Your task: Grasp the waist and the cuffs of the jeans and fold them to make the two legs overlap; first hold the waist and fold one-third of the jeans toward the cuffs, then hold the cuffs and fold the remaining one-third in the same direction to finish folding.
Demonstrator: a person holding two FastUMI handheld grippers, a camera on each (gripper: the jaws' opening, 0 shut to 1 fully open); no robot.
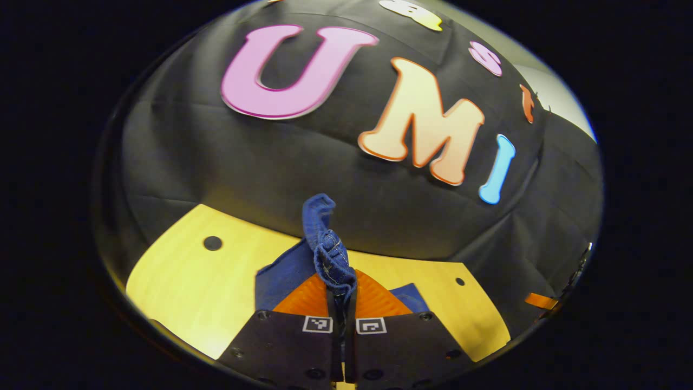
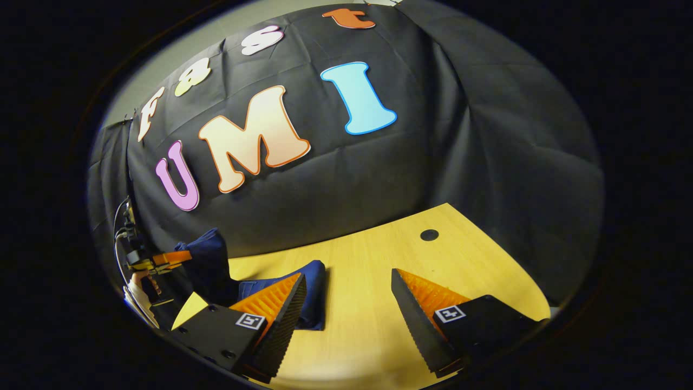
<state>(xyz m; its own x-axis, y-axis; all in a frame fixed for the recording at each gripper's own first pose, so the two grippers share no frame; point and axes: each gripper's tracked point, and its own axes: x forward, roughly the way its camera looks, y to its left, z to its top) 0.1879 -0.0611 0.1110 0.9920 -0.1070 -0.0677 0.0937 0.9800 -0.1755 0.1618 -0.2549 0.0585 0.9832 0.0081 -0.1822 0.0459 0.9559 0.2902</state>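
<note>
Left claw is clamped tight on a bunched-up edge of the jeans. Both fingers are pressed together with the denim squeezed between them, and a hemmed fold of dark blue fabric sticks straight up out of the tips. You can see stitching along that seam. Can't really say if it's waist or cuff from here. More of the denim hangs down behind the fingers and spreads onto the light wooden worktop, which has a small dark round hole off to one side.

Right claw is spread wide, nothing between its fingers, hanging just above the worktop. One finger sits right in front of a folded lump of the jeans lying flat on the wood; whether it touches the fabric I can't tell. The other finger is over bare wood, near another dark hole.

Further out in the right gripper view, the denim rises from the worktop to a raised bundle where the other claw has it, with a person's hand on that handle.
</note>
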